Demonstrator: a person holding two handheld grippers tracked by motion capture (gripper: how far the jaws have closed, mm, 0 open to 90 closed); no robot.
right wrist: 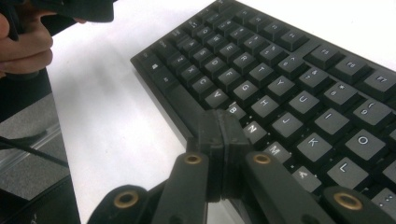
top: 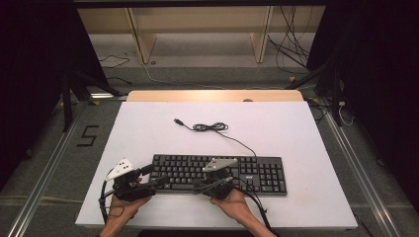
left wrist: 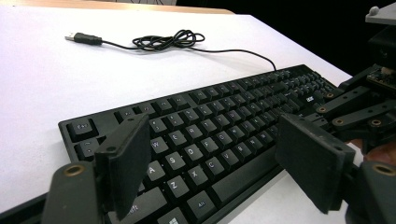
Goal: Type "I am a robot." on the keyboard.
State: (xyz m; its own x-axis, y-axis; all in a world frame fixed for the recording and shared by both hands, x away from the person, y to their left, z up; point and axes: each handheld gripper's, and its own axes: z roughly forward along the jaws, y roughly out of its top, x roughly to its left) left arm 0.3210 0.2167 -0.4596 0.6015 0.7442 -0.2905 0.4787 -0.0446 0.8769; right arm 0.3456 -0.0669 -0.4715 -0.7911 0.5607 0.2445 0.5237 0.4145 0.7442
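Note:
A black keyboard (top: 257,173) lies on the white board (top: 148,133), its cable running back to a coil (top: 210,127) and a USB plug (top: 179,121). My left gripper (top: 154,175) is open at the keyboard's left end. In the left gripper view its jaws straddle the lower-left keys (left wrist: 187,154), with nothing held between the pads (left wrist: 126,158). My right gripper (top: 196,187) is shut and points left along the keyboard's front edge. In the right gripper view its closed tips (right wrist: 219,126) hover at the space bar (right wrist: 187,109), below the B and N keys.
The board's near edge is just below the hands. A wooden tabletop strip (top: 212,95) runs behind the board. Metal rails (top: 44,173) flank it on both sides. Loose cables (top: 291,49) and a wooden shelf frame (top: 143,39) are on the floor beyond.

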